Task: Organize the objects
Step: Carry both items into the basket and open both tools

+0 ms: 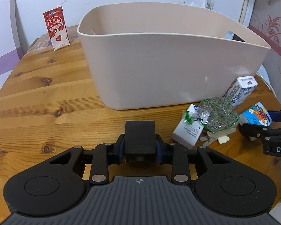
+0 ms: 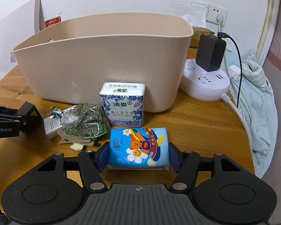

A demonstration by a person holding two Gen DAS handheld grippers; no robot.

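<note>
Right hand-held gripper [image 2: 138,156] is clamped on the cartoon tissue pack [image 2: 138,146]; left hand-held gripper [image 1: 140,146] pinches a black block [image 1: 140,136]. Best lift straight up, clear the bin [image 2: 103,63] rim, then release inside.

bin [image 1: 159,71]: plain beige, inside and out
table [image 1: 46,93]: honey-brown wood with darker knots and grain
milk carton [image 1: 56,31]: red and white, white lettering
bear tissue pack [image 2: 138,148]: bright blue, cartoon bear, rainbow, white daisies
floral tissue pack [image 2: 124,106]: white with blue porcelain-style flower pattern
herb bag [image 2: 84,122]: clear film over grey-green dried leaves, green edge
small box [image 1: 187,133]: white with fine print and a red dot
power strip [image 2: 206,83]: white, round
charger [image 2: 210,52]: black
right gripper [image 2: 138,159]: black frame, blue pads
left gripper [image 1: 140,146]: black frame, blue pads, holding a black block [image 1: 140,136]
</note>
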